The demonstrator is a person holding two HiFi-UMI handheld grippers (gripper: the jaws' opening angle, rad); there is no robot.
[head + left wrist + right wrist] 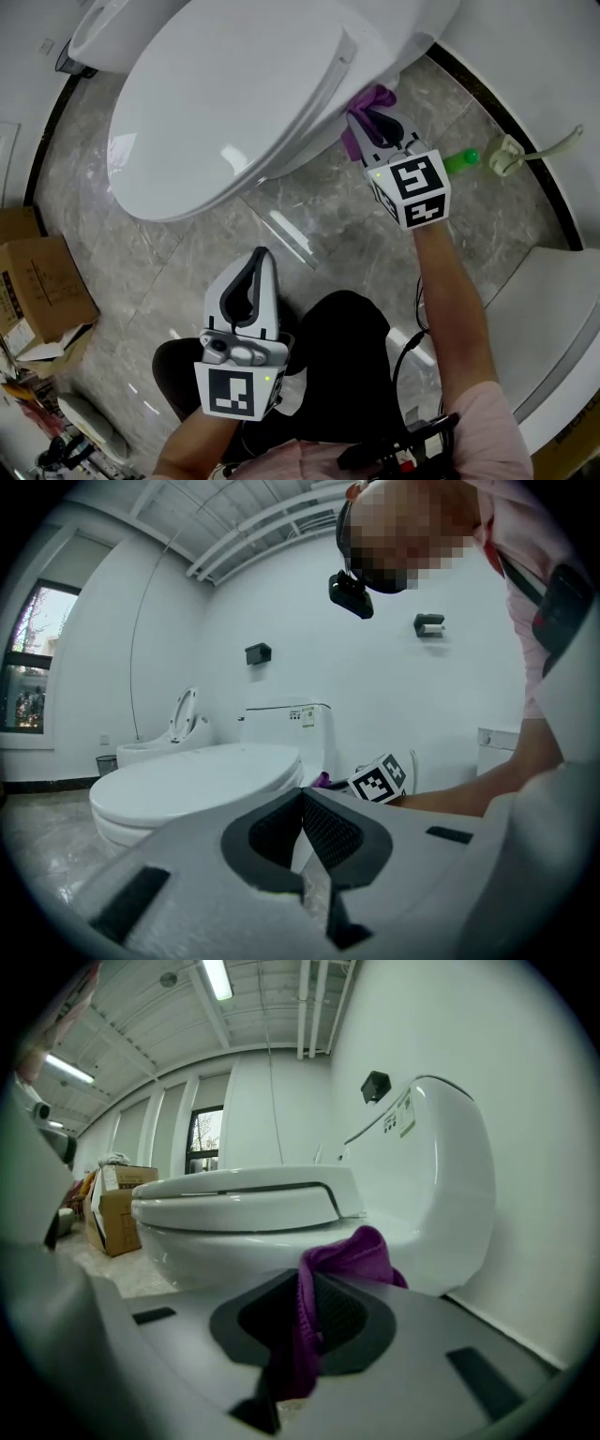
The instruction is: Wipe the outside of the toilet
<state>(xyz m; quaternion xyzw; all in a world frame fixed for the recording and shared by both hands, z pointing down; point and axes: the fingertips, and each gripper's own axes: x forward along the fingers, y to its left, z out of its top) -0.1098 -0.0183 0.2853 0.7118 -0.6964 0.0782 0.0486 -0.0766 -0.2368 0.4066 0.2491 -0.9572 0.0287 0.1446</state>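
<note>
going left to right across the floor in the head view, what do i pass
cardboard box → left claw → right claw, shut on the purple cloth → green object → pale hose fitting

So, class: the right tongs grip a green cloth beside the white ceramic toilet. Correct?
No: the cloth is purple, not green; the right gripper view shows it. The right tongs do grip it beside the white ceramic toilet.

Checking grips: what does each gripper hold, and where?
Right gripper pinches the purple cloth near its bunched end, which pokes past the tips. Left gripper is shut, holding nothing.
</note>
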